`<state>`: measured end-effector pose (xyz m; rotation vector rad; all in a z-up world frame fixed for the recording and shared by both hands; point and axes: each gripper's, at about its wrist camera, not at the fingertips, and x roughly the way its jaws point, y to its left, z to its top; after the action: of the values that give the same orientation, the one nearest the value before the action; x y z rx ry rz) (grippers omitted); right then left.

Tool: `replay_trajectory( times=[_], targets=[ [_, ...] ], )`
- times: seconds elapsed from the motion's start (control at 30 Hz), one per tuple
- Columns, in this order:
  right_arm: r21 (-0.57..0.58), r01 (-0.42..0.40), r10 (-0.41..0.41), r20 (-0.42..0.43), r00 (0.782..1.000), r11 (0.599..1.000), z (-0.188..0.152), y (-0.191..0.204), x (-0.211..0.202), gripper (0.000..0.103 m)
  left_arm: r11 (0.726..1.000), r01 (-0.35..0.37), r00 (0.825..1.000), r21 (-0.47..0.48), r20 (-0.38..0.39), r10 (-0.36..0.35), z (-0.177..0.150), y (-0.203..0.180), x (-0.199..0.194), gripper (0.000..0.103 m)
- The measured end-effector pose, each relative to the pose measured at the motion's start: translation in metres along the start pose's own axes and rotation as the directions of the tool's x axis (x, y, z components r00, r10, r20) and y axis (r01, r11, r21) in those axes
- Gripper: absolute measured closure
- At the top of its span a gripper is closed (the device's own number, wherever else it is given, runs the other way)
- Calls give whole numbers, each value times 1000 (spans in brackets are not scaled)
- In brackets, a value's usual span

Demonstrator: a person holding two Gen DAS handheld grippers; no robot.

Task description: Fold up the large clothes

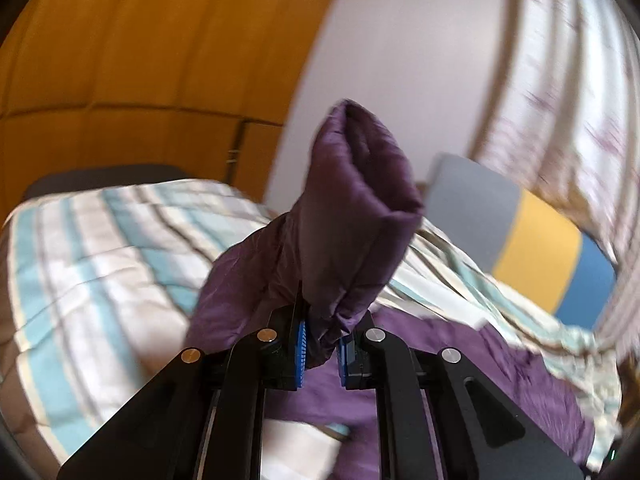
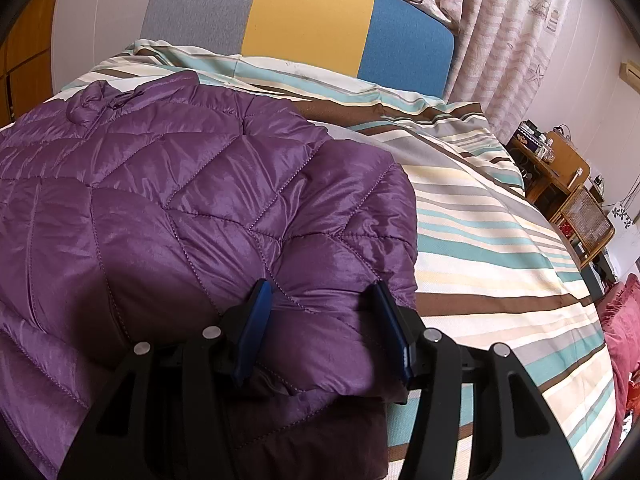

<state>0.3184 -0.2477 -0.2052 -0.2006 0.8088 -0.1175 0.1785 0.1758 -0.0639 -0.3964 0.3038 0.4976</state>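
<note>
A purple quilted puffer jacket (image 2: 192,200) lies spread on a striped bed cover (image 2: 500,240). My left gripper (image 1: 322,350) is shut on a bunched part of the jacket (image 1: 352,208), a sleeve-like piece that stands up above the fingers; more purple fabric lies below it. The left wrist view is blurred. My right gripper (image 2: 320,328) is open, its blue pads either side of the jacket's near right edge, with the fabric bulging between them.
A grey, yellow and blue headboard (image 2: 304,20) stands behind the bed. Patterned curtains (image 2: 512,40) hang at the right. Wooden furniture with small items (image 2: 560,176) and a red cloth (image 2: 624,320) sit beside the bed's right edge. An orange wardrobe (image 1: 140,60) is at the left.
</note>
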Motion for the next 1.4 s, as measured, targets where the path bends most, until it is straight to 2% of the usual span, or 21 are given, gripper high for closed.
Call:
replay_trajectory(
  times=[0.1, 0.27, 0.43, 0.63, 0.7, 0.97, 1.13, 1.2, 1.23, 1.27, 1.3, 1.33, 1.4],
  targets=[
    [0, 0, 0, 0, 1000, 1000, 0, 0, 0, 51, 997, 53, 998, 52, -32, -52, -13, -28, 2, 91],
    [3, -4, 4, 1, 1000, 1000, -1, -1, 0, 51, 987, 111, 990, 116, -99, -99, -38, -70, 10, 91],
    [8, -12, 12, 2, 1000, 1000, -1, -2, 0, 51, 960, 167, 978, 224, -161, -133, -63, -116, 9, 91],
    [10, -15, 15, 3, 1000, 1000, -1, -3, 0, 51, 931, 237, 956, 279, -237, -172, -86, -153, 15, 91],
    [11, -16, 16, 2, 1000, 1000, -1, -3, 0, 51, 919, 269, 945, 289, -263, -194, -94, -164, 14, 91],
    [11, -17, 17, 3, 1000, 1000, -2, -4, 0, 51, 841, 421, 882, 341, -372, -291, -137, -212, 11, 91],
    [9, -14, 14, 4, 1000, 1000, -3, -3, 0, 51, 795, 476, 832, 376, -484, -270, -164, -240, 29, 91],
    [11, -15, 15, 5, 1000, 1000, -3, -3, 0, 50, 782, 492, 817, 384, -514, -261, -170, -244, 34, 83],
    [12, -16, 16, 5, 1000, 1000, -3, -3, 0, 50, 776, 509, 805, 373, -525, -277, -168, -243, 34, 69],
    [11, -15, 15, 5, 1000, 1000, -3, -2, 0, 50, 766, 534, 790, 357, -535, -301, -167, -242, 33, 49],
    [10, -14, 14, 5, 1000, 1000, -3, -2, 0, 50, 761, 545, 783, 350, -537, -314, -164, -240, 30, 37],
    [10, -15, 15, 5, 1000, 1000, -3, -3, 0, 50, 755, 557, 781, 346, -529, -333, -160, -236, 23, 18],
    [13, -19, 19, 4, 1000, 1000, -3, -4, 1, 50, 748, 571, 784, 338, -493, -377, -151, -225, 8, 16]
  ],
)
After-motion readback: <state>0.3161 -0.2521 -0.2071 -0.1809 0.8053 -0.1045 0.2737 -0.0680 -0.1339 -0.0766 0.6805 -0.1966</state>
